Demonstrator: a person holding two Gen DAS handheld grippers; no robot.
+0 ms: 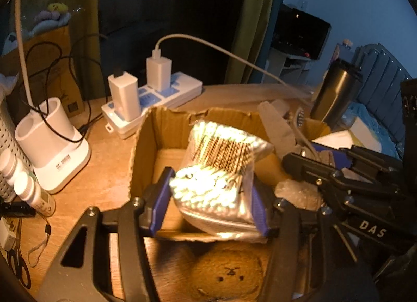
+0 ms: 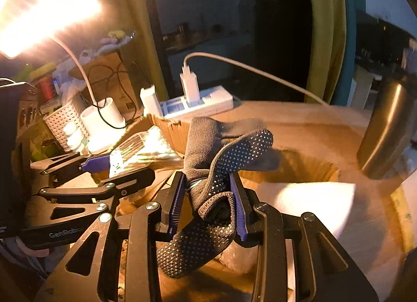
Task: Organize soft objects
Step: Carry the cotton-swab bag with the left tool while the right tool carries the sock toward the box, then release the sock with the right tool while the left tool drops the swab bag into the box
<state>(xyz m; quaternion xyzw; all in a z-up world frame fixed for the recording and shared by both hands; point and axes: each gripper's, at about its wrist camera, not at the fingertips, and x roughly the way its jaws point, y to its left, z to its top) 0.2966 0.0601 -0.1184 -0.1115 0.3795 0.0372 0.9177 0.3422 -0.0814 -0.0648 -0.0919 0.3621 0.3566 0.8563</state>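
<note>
My left gripper (image 1: pixel 211 197) is shut on a clear bag of cotton swabs (image 1: pixel 216 169) and holds it over an open cardboard box (image 1: pixel 146 150). The bag also shows in the right wrist view (image 2: pixel 146 150). My right gripper (image 2: pixel 208 195) is shut on a grey dotted grip sock (image 2: pixel 213 171), held above the desk just right of the box (image 2: pixel 169 130). A brown plush toy with a face (image 1: pixel 229 276) lies on the desk below my left gripper. My right gripper (image 1: pixel 338 184) shows at the right of the left wrist view.
A white power strip with chargers (image 1: pixel 153 96) lies behind the box. A white holder (image 1: pixel 52 143) and small bottles (image 1: pixel 28 192) stand left. A dark steel tumbler (image 1: pixel 336 93) stands at the right. A lit desk lamp (image 2: pixel 39 15) glares upper left. Bubble wrap (image 1: pixel 297 195) lies right of the box.
</note>
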